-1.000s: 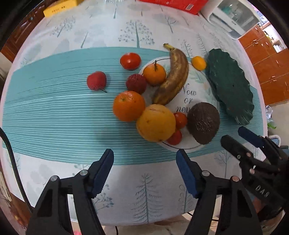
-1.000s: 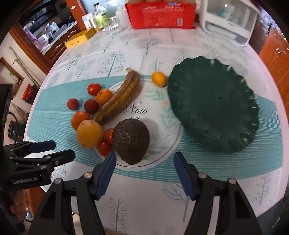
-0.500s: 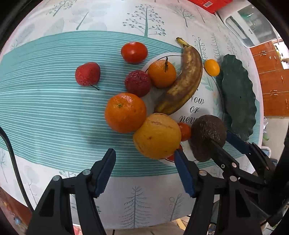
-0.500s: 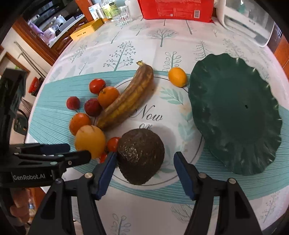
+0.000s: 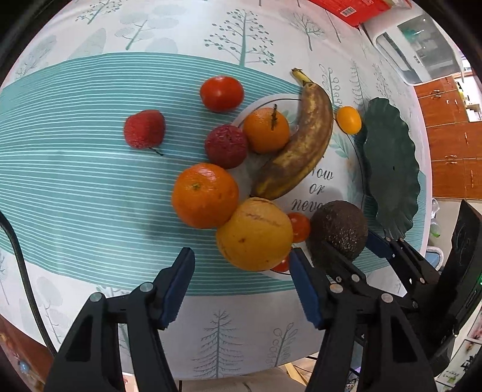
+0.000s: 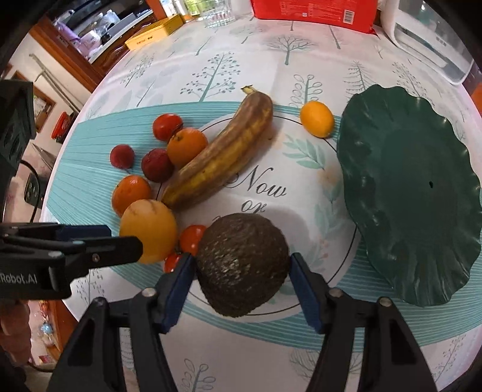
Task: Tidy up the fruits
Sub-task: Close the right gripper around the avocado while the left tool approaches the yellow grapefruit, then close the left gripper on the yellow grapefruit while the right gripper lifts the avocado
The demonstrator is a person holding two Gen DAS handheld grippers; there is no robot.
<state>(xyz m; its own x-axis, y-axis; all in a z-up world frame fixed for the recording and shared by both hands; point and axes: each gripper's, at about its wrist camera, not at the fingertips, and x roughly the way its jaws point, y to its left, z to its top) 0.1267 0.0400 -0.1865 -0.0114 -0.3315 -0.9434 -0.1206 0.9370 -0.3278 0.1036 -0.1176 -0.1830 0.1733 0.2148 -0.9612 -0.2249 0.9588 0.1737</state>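
Note:
Fruit lies on a round table with a tree-print cloth. A dark avocado (image 6: 241, 265) sits between the blue pads of my right gripper (image 6: 241, 267). Its jaws are closing, with the pads at the avocado's flanks and not visibly pressing. My left gripper (image 5: 241, 265) is also closing, and the low edge of a big yellow-orange fruit (image 5: 254, 233) lies between its tips, untouched. Beside that fruit are an orange (image 5: 205, 196), two cherry tomatoes (image 5: 298, 226), a browned banana (image 5: 298, 144), a tangerine (image 5: 265, 129), two red bayberries (image 5: 144, 128), a tomato (image 5: 221, 93) and a kumquat (image 5: 348, 120). A dark green wavy plate (image 6: 406, 193) stands empty on the right.
A red box (image 6: 313, 12), a white appliance (image 6: 427, 39) and a yellow box (image 6: 153, 34) stand along the far side of the table. The table's near edge runs just under both grippers. A black cable (image 5: 21, 271) hangs at the left.
Both grippers have come down and closer to the fruit. The right one now straddles the avocado, which was ahead of its tips before. Both pairs of jaws have narrowed a little.

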